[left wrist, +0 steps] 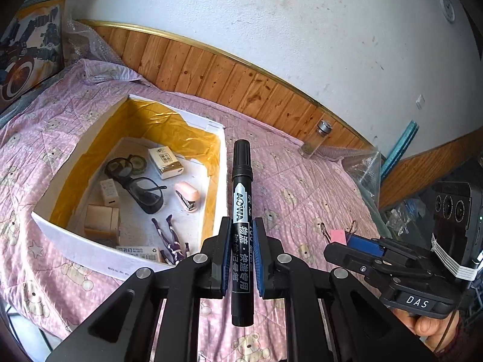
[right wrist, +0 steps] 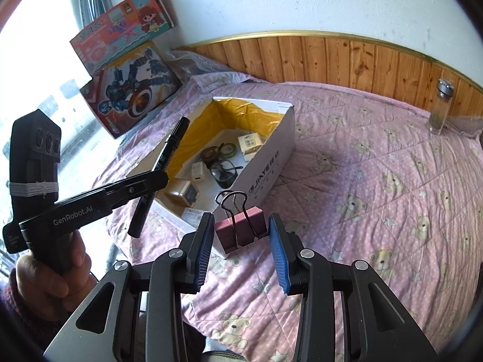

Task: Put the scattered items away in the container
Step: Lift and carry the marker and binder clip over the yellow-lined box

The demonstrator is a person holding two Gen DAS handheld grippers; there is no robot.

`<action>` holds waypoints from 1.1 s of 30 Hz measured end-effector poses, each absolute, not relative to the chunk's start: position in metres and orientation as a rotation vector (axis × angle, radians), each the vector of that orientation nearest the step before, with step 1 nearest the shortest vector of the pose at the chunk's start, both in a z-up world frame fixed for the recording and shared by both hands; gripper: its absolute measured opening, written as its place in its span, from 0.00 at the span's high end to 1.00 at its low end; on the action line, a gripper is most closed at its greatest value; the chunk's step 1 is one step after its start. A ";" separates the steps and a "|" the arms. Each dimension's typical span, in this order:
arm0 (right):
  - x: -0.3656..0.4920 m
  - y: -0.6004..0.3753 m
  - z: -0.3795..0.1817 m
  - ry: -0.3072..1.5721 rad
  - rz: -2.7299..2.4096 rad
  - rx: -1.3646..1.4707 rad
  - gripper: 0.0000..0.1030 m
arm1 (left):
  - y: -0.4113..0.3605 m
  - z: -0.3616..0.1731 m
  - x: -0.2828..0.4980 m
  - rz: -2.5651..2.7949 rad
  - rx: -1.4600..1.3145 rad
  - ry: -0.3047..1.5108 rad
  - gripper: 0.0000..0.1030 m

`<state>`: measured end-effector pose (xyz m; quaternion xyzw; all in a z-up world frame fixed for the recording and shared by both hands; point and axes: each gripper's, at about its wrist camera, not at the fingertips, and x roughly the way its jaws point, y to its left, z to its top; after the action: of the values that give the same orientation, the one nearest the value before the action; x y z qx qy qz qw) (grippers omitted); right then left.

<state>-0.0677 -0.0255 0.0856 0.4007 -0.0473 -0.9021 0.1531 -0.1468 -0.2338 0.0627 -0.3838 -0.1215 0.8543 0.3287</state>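
Left gripper (left wrist: 241, 259) clamped on black marker (left wrist: 241, 211), lower centre. Right gripper (right wrist: 240, 253) spread wide around pink binder clip (right wrist: 241, 229), lower centre.

A: Left wrist view?
B: Close, looking down past the box (left wrist: 72, 238) toward the wall.
A: Right?
B: Further right, facing left. Both share box (right wrist: 271, 163), quilt (right wrist: 377, 181), glass jar (right wrist: 440, 108).

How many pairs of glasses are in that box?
1. The glasses lie in the middle of the white box, between the pink stapler and a small white carton. More could be hidden beneath.
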 end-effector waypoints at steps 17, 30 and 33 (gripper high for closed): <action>-0.135 -0.069 0.100 0.001 -2.515 1.107 0.63 | -0.292 0.065 -0.203 2.339 -1.024 -0.436 0.86; -0.217 -0.082 0.086 0.117 -2.491 1.153 0.63 | -0.279 0.058 -0.234 2.319 -1.078 -0.421 0.86; -0.236 -0.083 0.079 0.143 -2.483 1.174 0.63 | -0.274 0.059 -0.249 2.306 -1.107 -0.453 0.86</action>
<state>-0.2360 -0.0827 0.0789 0.4186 0.0510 -0.8856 0.1944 -0.2494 -0.2737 0.0588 -0.4105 -0.1681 0.8550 0.2687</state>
